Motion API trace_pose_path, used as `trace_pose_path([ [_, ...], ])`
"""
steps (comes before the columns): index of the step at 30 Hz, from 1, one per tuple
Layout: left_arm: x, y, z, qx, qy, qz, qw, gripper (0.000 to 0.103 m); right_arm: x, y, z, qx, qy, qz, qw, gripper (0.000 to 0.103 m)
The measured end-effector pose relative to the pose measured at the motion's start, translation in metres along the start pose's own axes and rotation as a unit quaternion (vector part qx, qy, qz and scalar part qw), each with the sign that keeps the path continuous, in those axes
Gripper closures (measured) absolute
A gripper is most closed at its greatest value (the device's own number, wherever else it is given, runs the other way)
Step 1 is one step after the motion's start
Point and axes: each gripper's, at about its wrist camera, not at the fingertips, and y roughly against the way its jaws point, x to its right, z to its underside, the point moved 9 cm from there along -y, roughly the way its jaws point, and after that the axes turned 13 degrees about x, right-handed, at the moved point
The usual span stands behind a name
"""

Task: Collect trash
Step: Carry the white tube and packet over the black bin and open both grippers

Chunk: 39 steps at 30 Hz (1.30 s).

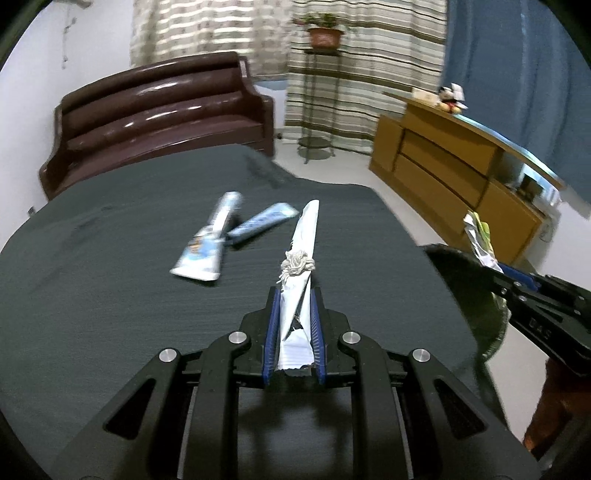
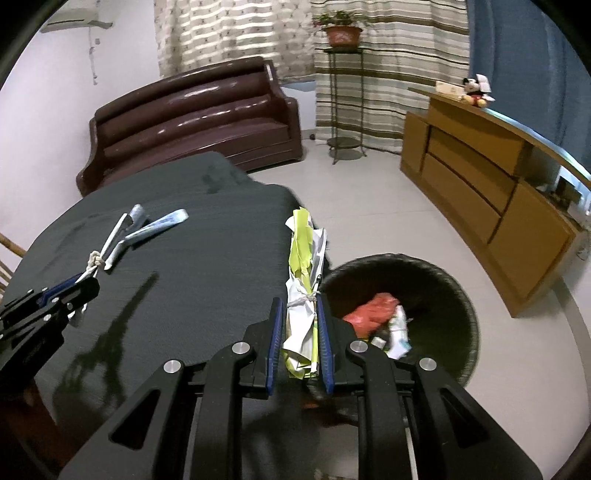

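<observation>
Ahead of me a dark brown leather sofa [image 2: 195, 122] stands against the pale wall [image 2: 55, 110], with striped curtains [image 2: 236, 33] glowing with daylight behind it. A potted plant [image 2: 341, 31] tops a thin metal stand [image 2: 345, 107], and to my right a wooden sideboard [image 2: 480, 192] sits on the light grey floor [image 2: 369, 192] before a blue curtain [image 2: 524, 59].

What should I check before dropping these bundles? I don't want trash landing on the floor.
1. Right gripper clamped on the green-and-white wrapper bundle: ok.
2. Left gripper clamped on the white tied wrapper: ok.
3. Right bundle directly over the black bin: not ok; it appears to sit at the bin's left rim, by the table edge.
4. Left wrapper over the bin: not ok; it is above the dark table.
5. Room in the bin: ok; red and white trash only at the bottom.
6. Table cleared: not ok; two blue-white tubes remain.
</observation>
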Motion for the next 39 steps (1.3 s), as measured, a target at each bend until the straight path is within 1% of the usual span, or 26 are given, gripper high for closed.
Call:
trace_pose_path([
  [5,0.043,-0.010,-0.004,0.003,-0.019,0.032,0.9993,0.087,0.028,-0.001,0.000,-0.001,-0.005,0.020,1.000,0.084],
  [10,0.082,-0.024,-0.009,0.005,-0.036,0.056,0.9978,0.087,0.050,-0.004,0.002,-0.001,-0.008,0.035,0.999,0.084],
  [16,0.118,-0.038,-0.015,0.009,-0.049,0.074,0.9960,0.086,0.074,-0.009,0.003,-0.002,-0.024,0.050,0.998,0.084],
  [20,0.140,-0.051,-0.016,0.005,-0.055,0.085,0.9949,0.086,0.088,-0.013,0.001,0.002,-0.036,0.062,0.997,0.084],
  [21,0.145,-0.054,-0.015,0.004,-0.058,0.087,0.9945,0.085,0.091,-0.014,0.001,0.004,-0.039,0.064,0.997,0.083],
  [22,0.149,-0.057,-0.014,0.001,-0.062,0.089,0.9941,0.080,0.095,-0.015,0.001,0.007,-0.045,0.068,0.997,0.082],
  [23,0.152,-0.059,-0.013,-0.001,-0.065,0.090,0.9938,0.075,0.099,-0.016,0.002,0.006,-0.050,0.071,0.996,0.079],
  [24,0.155,-0.062,-0.012,-0.001,-0.067,0.088,0.9939,0.065,0.101,-0.016,0.004,0.006,-0.055,0.073,0.996,0.074],
  [25,0.156,-0.062,-0.012,0.000,-0.067,0.085,0.9941,0.056,0.105,-0.017,0.005,0.006,-0.061,0.076,0.995,0.072],
  [32,0.158,-0.065,-0.012,-0.001,-0.063,0.078,0.9950,0.050,0.107,-0.014,0.004,0.011,-0.068,0.080,0.994,0.069],
  [34,0.156,-0.064,-0.013,0.001,-0.061,0.073,0.9955,0.046,0.106,-0.013,0.003,0.011,-0.067,0.080,0.994,0.068],
  [39,0.145,-0.064,-0.017,0.002,-0.056,0.063,0.9965,0.044,0.106,-0.013,0.003,0.010,-0.066,0.078,0.995,0.063],
])
